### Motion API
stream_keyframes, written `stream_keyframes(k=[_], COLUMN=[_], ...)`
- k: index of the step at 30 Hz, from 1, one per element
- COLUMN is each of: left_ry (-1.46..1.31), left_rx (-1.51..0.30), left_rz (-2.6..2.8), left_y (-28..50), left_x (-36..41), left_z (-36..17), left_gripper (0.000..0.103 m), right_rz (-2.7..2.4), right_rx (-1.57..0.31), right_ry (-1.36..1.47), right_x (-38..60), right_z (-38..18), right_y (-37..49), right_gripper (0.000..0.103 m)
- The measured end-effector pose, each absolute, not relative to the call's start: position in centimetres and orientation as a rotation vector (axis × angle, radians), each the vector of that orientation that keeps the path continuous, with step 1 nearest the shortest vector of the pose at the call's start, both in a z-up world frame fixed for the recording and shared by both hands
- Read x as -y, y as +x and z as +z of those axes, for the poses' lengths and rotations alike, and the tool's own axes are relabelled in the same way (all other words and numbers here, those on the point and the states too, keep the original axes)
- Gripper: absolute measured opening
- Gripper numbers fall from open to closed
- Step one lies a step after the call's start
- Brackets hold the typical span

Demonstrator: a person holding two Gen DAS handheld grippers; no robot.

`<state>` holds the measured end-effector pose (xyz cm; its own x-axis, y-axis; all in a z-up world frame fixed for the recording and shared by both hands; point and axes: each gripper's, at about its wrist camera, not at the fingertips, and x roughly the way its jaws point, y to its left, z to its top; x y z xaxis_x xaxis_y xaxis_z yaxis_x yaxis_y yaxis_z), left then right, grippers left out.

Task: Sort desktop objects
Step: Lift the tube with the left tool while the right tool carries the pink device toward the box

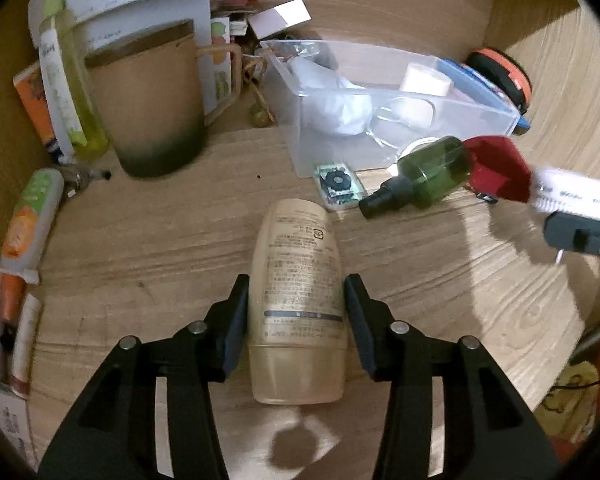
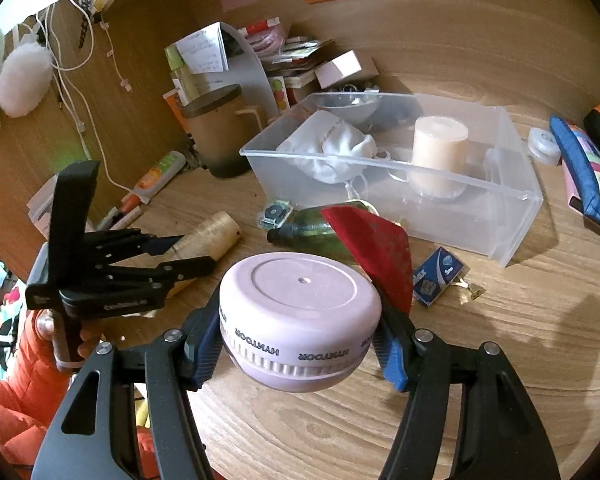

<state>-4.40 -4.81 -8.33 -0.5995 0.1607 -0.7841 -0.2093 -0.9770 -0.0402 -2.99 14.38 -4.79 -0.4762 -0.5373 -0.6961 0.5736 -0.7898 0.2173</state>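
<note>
Two tongs at work over a cluttered desk [image 2: 500,344], one gripping, one poised.
The right tongs [image 2: 300,344] are clamped on a lilac round device [image 2: 300,300] marked HYNTOOR, lifted clear of the wood, probably for carrying to the clear plastic bin [image 2: 516,200]. The left tongs [image 1: 296,320] stand open astride a cream lotion bottle [image 1: 296,276] lying flat near the front edge; the pads look just clear of its sides, so the grip seems not yet made. The bin holds a cream candle jar [image 2: 438,152], a white cloth pouch [image 2: 336,152] and a clear bowl [image 2: 348,106]. A green spray bottle [image 1: 424,178] lies just outside its front wall.
</note>
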Motion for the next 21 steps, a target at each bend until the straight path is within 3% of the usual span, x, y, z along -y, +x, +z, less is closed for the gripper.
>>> stream_keyframes(k=[4,6,9,18,19,21], left_ry=[-1.259,-1.202,-1.145,-1.187,-1.186,-1.198], left_rx=[-0.047,0.011,0.038,-0.068,-0.091,-0.118], left_rz=[2.645,2.632,2.627,2.549,2.552,2.551], left_y=[-4.5,-4.3,-4.4,-4.5,-4.5,-4.5], left_x=[4.7,4.9,4.9,2.3,1.9,1.4], left_z=[-7.6,-6.4,-5.2,-6.4,-6.4,-6.6], left_gripper=[0.042,0.024,0.016,0.019,0.022,0.042], right_rz=[-2.25,-2.26,-2.277,-2.301,-2.3,-2.298], right_rx=[-0.036,-0.039,-0.045,-0.05,-0.046,-0.041], right_ry=[1.032,1.016,0.995,0.989,0.997,1.011], right_x=[-14.7,-14.9,-15.2,-15.8,-15.9,-16.1], right_z=[-4.1,-3.5,-2.6,-2.2,-2.4,-2.7], right_y=[-3.3,-3.3,-3.4,-3.6,-3.7,-3.9], right_gripper=[0.061,0.061,0.061,0.061,0.061,0.061])
